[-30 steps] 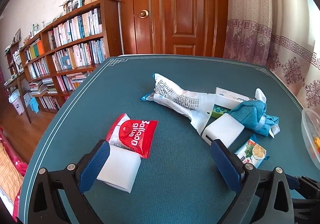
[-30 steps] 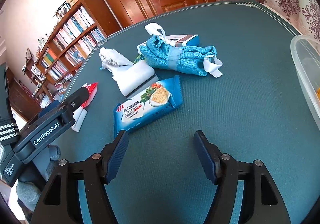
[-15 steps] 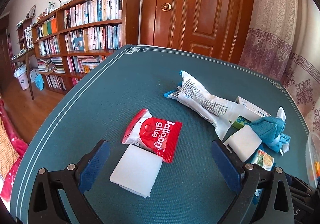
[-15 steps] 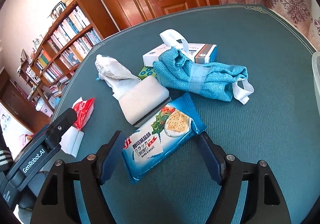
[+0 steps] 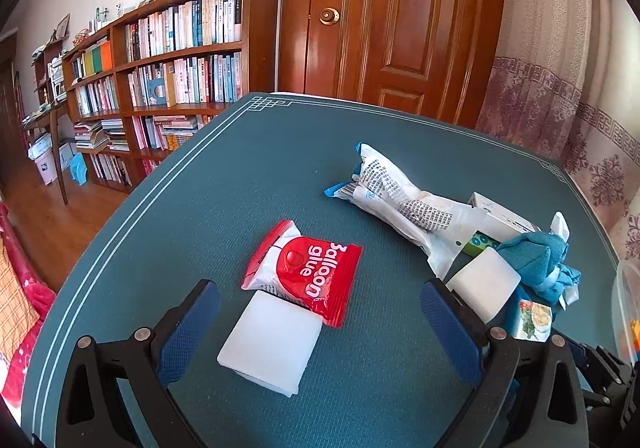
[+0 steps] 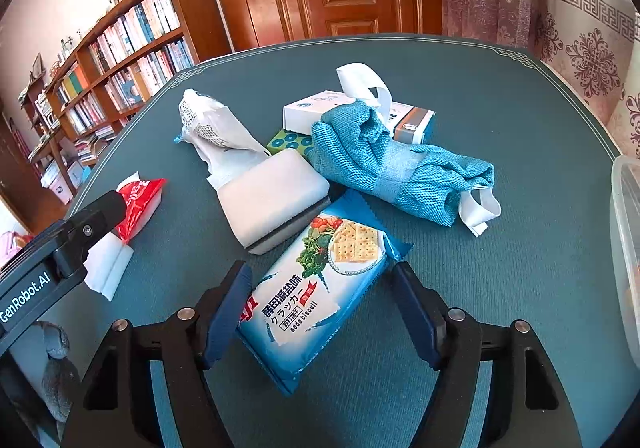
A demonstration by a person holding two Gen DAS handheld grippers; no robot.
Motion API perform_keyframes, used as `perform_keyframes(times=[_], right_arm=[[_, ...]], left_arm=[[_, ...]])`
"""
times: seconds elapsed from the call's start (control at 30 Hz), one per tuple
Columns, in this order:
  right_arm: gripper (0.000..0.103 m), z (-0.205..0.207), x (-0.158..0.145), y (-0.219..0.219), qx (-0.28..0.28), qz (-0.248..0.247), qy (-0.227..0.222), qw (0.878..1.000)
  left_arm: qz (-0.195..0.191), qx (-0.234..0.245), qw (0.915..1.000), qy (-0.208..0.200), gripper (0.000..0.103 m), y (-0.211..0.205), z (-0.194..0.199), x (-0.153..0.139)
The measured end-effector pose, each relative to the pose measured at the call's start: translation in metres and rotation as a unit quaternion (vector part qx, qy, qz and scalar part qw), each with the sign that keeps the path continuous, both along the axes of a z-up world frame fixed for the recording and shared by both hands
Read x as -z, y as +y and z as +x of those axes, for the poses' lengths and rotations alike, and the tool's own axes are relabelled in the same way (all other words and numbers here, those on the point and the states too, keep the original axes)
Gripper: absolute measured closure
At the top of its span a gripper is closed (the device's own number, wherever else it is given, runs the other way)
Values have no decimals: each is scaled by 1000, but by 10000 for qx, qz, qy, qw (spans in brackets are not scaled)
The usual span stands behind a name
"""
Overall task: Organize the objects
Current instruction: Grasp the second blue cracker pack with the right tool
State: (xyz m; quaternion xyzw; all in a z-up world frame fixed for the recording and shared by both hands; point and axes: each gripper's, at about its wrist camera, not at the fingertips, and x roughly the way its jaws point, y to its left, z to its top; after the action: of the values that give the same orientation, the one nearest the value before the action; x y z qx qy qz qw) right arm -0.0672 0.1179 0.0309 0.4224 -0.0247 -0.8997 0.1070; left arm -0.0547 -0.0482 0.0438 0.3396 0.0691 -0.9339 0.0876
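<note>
My left gripper (image 5: 320,296) is open, its jaws on either side of a white tissue pack (image 5: 272,342) and a red "Balloon glue" packet (image 5: 306,270) that overlaps it. My right gripper (image 6: 322,284) is open with a blue soda biscuit pack (image 6: 320,288) lying between its jaws on the green table mat (image 6: 520,248). Beyond it lie a white sponge block (image 6: 272,196), a rolled blue cloth (image 6: 396,168), a white box (image 6: 352,112) and a crumpled white printed bag (image 6: 216,124). The left gripper's arm (image 6: 60,248) shows in the right wrist view.
A clear plastic container (image 6: 628,232) stands at the table's right edge, also seen in the left wrist view (image 5: 628,312). A bookshelf (image 5: 160,80) and a wooden door (image 5: 400,16) stand beyond the table's far edge. A small green dotted box (image 6: 290,142) lies under the cloth.
My right gripper has moved forward until the biscuit pack lies between its jaws. My left gripper has shifted so the tissue pack and red packet sit centred between its jaws.
</note>
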Motion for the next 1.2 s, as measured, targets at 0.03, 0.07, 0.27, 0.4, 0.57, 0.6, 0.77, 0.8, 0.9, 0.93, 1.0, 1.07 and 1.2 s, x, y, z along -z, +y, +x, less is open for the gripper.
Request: perform_keyframes(times=[0.03, 0.07, 0.27, 0.4, 0.57, 0.6, 0.77, 0.8, 0.9, 0.93, 1.0, 1.07, 1.2], right_arm=[[39, 2, 0, 3, 4, 24, 7, 10000], [43, 5, 0, 6, 2, 40, 16, 10000], [57, 21, 0, 29, 14, 19, 1, 10000], [60, 30, 0, 44, 75, 18, 24, 10000], [60, 40, 1, 54, 87, 55, 77, 9999], [60, 42, 1, 56, 87, 54, 80, 9999], [60, 49, 2, 63, 107, -32, 112, 9999], [60, 49, 2, 64, 107, -51, 115, 9999], [60, 50, 3, 64, 95, -82, 152, 9998], [60, 51, 3, 64, 84, -78, 174, 9998], [60, 52, 4, 65, 69, -87, 215, 9997], [60, 53, 4, 66, 52, -119, 257, 9996], [60, 53, 5, 69, 45, -235, 267, 9994]], left_arm=[[-27, 27, 10000, 8, 1, 2, -1, -1], [-57, 54, 10000, 12, 1, 4, 0, 0], [-197, 204, 9996, 40, 1, 12, 1, -2], [-239, 396, 9989, 26, 1, 21, 1, -4], [-378, 730, 9966, -3, 1, 39, -1, -5], [-411, 811, 9959, -7, 1, 43, -1, -6], [-560, 1205, 9911, -71, 1, 63, -11, -3], [-587, 1272, 9901, -107, 1, 67, -15, -2], [-623, 1482, 9868, -192, 1, 76, -27, 2], [-612, 1537, 9859, -230, 1, 78, -31, 3], [-564, 1667, 9840, -271, 1, 81, -39, 5], [-533, 1781, 9821, -308, 1, 85, -45, 8], [-542, 1884, 9797, -428, 4, 91, -56, 15]])
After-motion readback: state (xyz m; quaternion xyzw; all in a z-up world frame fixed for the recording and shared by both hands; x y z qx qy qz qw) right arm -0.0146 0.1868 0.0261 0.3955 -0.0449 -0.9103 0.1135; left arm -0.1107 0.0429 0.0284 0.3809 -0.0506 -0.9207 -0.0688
